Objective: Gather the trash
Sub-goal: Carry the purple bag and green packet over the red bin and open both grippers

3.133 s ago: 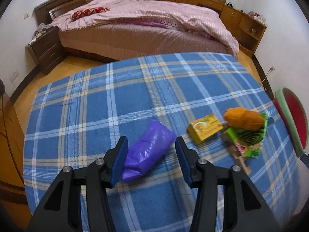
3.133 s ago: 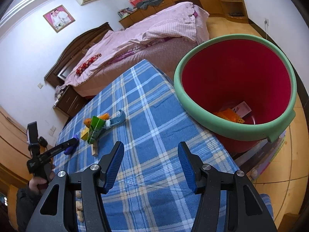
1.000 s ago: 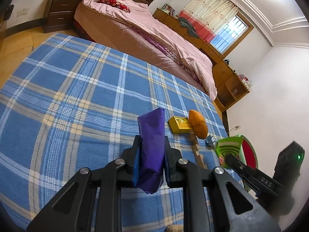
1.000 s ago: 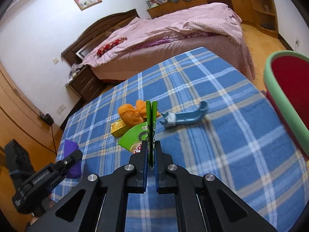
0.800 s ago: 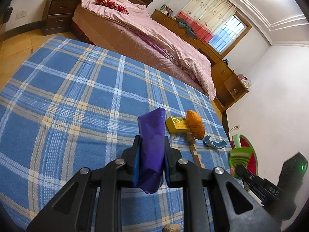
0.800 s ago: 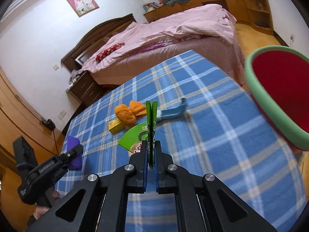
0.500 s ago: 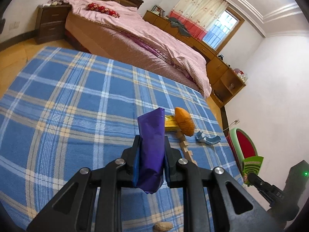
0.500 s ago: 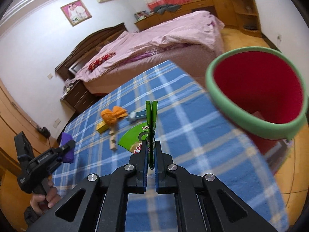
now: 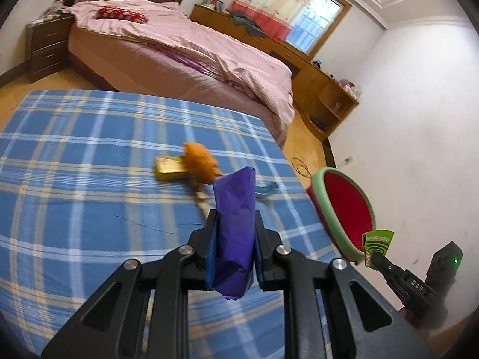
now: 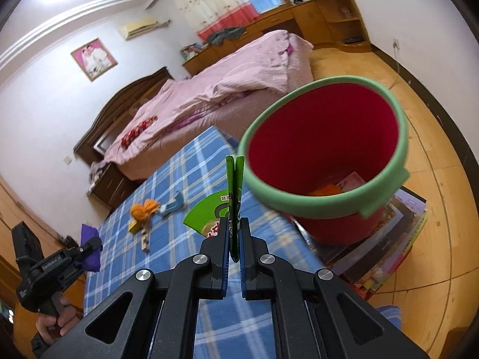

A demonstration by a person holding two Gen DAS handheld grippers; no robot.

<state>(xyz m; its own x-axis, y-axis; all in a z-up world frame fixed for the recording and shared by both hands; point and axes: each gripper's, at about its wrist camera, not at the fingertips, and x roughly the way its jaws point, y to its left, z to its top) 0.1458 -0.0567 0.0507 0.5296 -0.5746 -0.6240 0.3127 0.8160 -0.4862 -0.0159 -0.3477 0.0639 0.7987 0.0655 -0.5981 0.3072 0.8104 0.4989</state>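
My left gripper is shut on a purple bag, held upright above the blue checked tablecloth. My right gripper is shut on a flat green package, carried beside the near rim of the red bin with its green rim. In the left wrist view the green package hangs at the bin, past the table's right edge. On the cloth lie an orange bag, a yellow box, a blue wrapper and a wooden piece.
Some trash lies at the bottom of the bin. Flat books or boxes are stacked on the floor under it. A bed with pink covers stands beyond the table, wooden shelves along the far wall. A hand holds the left gripper's handle.
Both grippers have moved right toward the bin, keeping hold of their loads. The green package now hangs at the bin's rim, and the purple bag is nearer the table's right edge.
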